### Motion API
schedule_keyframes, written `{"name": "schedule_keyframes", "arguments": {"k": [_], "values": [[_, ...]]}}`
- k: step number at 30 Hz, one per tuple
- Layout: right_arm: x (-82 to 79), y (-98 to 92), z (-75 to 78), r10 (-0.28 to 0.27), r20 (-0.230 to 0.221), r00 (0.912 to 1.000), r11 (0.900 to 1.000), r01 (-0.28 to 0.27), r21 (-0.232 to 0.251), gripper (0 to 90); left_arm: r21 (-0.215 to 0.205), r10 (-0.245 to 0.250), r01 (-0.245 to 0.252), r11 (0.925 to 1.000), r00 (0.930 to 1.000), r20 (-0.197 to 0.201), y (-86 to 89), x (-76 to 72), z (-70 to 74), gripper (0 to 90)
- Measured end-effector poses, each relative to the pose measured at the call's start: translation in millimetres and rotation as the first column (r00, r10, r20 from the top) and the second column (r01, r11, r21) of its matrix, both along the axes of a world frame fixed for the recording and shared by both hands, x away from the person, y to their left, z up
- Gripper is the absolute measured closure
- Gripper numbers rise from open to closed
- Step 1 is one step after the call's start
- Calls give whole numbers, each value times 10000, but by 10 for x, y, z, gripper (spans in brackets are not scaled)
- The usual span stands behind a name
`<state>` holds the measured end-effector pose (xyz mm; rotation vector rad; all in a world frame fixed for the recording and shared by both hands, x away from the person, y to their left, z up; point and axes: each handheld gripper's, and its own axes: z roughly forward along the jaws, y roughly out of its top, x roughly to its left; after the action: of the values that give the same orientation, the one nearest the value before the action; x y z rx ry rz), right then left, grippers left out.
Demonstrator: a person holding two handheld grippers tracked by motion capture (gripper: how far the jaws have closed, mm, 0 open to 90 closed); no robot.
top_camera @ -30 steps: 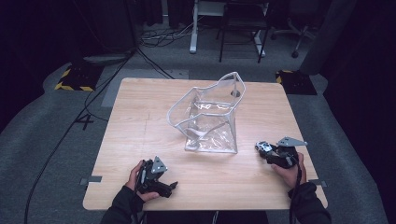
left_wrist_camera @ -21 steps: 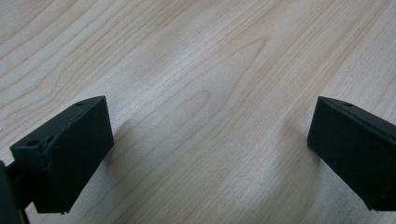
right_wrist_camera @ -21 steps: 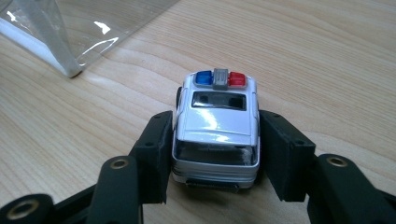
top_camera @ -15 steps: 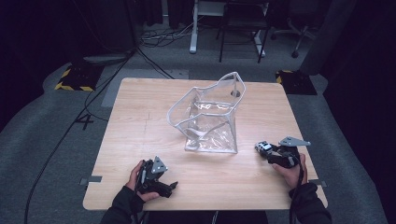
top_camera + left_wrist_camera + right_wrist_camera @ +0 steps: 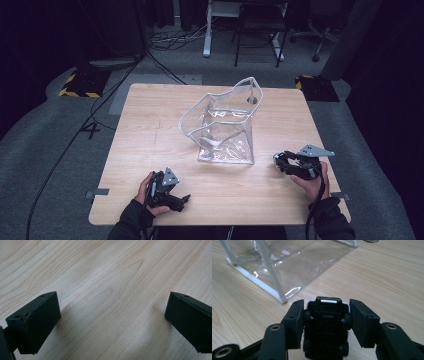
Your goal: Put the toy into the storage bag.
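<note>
Near the right edge of the wooden table (image 5: 150,125), right gripper (image 5: 325,315) clamped on a small black toy car (image 5: 325,322), probably light, rigid plastic, best pinched across its wheeled flanks; clear plastic bag (image 5: 225,127) just left; left gripper (image 5: 110,322) open, empty.

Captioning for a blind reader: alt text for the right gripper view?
Black tongs clamp a small black toy car by its wheels, underside facing the camera. Beyond it, a clear plastic bag with white edging sits on the wooden table.
</note>
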<state>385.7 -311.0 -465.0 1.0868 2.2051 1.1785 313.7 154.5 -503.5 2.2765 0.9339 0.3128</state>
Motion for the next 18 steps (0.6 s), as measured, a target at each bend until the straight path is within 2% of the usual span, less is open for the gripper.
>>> {"name": "schedule_keyframes", "arguments": {"k": [4, 9, 18], "values": [[-43, 12, 79, 28, 211, 9998, 9997, -33, 242, 481, 13, 11, -11, 10000, 10000, 13, 2, -1, 1, 4], [-75, 47, 132, 225, 422, 9989, 9994, -235, 253, 480, 9, 11, -11, 10000, 10000, 17, 1, -1, 0, 4], [-68, 97, 161, 277, 475, 9985, 9995, -285, 168, 480, -1, 31, -31, 10000, 10000, 16, 0, -3, -1, 4]]}}
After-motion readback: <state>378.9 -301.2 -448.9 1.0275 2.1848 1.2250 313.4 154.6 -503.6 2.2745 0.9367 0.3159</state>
